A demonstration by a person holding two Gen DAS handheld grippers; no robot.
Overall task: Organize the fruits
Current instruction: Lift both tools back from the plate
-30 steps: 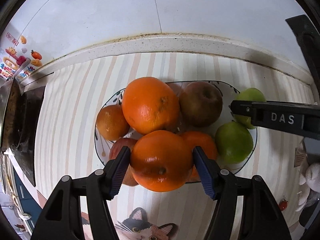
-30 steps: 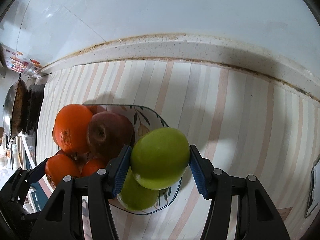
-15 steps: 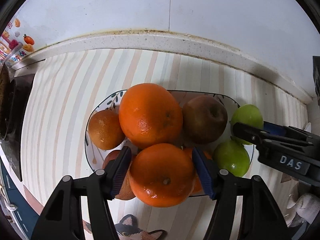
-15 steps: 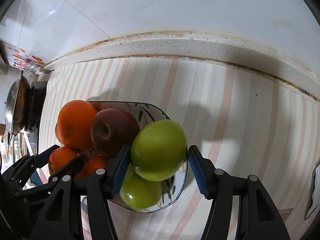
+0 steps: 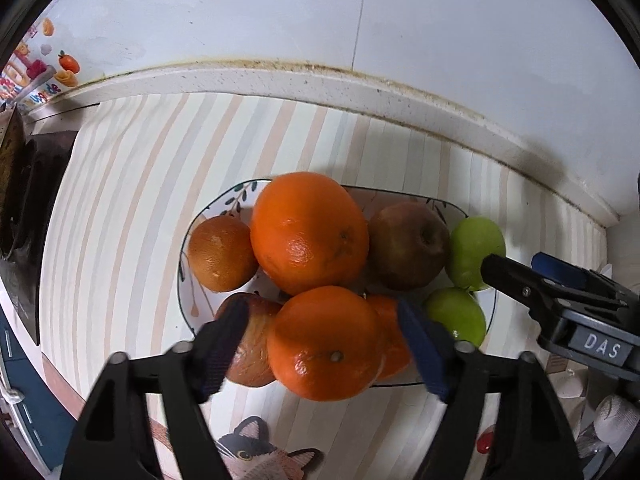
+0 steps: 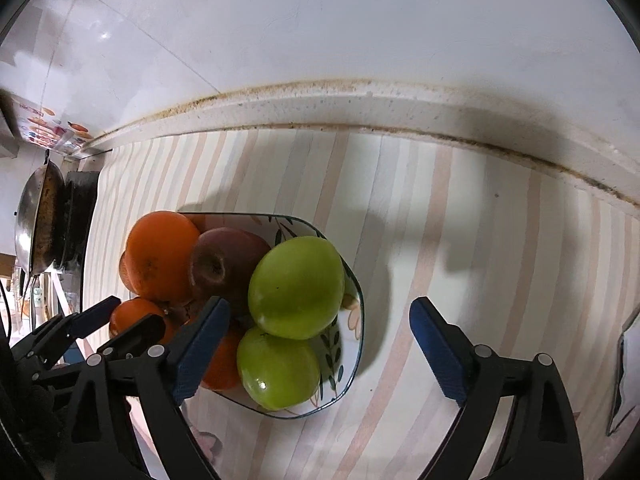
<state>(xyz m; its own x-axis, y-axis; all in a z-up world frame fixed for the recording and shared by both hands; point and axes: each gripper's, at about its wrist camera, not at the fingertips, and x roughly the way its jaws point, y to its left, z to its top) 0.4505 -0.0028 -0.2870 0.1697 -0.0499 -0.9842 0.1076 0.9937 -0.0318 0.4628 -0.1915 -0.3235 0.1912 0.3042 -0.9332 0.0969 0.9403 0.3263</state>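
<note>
- Green round apple (image 6: 296, 287) now sits free on the patterned plate (image 6: 352, 376); the right claw (image 6: 316, 344) has spread wide.
- The left claw (image 5: 324, 344) has also let go; the round orange (image 5: 325, 343) between its fingers rests on the pile. Both fruits look delivered.

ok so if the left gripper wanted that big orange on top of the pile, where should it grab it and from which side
Probably across its widest middle, coming down from above. The big orange sits highest on the plate, with a smaller orange and a reddish apple crowding its flanks, so only its upper half is free. The left gripper, now open, should close just above where those neighbours touch it.
</note>
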